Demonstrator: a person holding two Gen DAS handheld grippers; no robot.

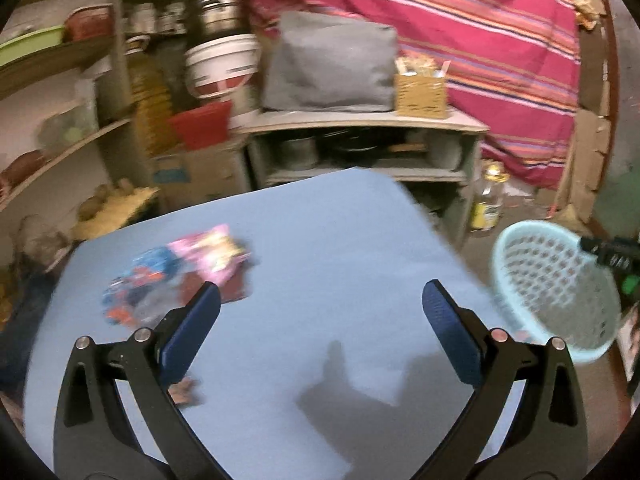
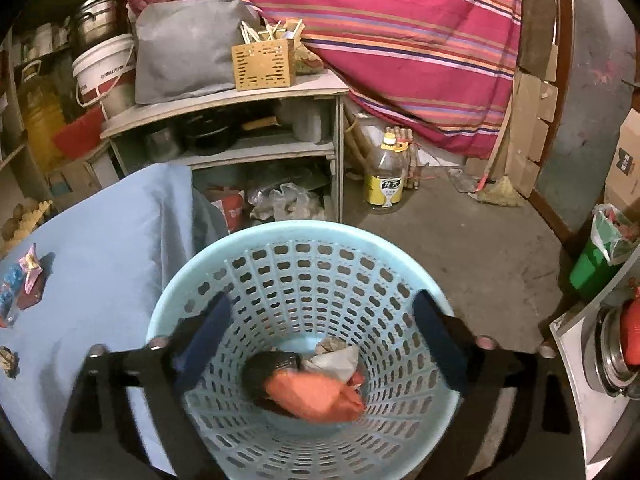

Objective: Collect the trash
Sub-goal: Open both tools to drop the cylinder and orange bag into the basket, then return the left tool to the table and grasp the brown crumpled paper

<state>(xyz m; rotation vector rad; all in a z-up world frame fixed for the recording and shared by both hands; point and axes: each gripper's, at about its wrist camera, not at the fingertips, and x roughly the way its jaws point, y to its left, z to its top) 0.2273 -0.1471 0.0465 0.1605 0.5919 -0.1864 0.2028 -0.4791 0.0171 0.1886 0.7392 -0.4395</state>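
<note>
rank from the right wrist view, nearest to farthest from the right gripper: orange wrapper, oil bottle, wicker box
1. orange wrapper, in the basket right under the right gripper
2. oil bottle, on the floor beyond the basket
3. wicker box, up on the shelf top behind

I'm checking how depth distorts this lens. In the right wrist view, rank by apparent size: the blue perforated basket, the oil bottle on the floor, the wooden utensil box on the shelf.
1. Blue perforated basket, by far; it is also nearest.
2 and 3. Oil bottle and wooden utensil box look about alike; no ranking.
</note>
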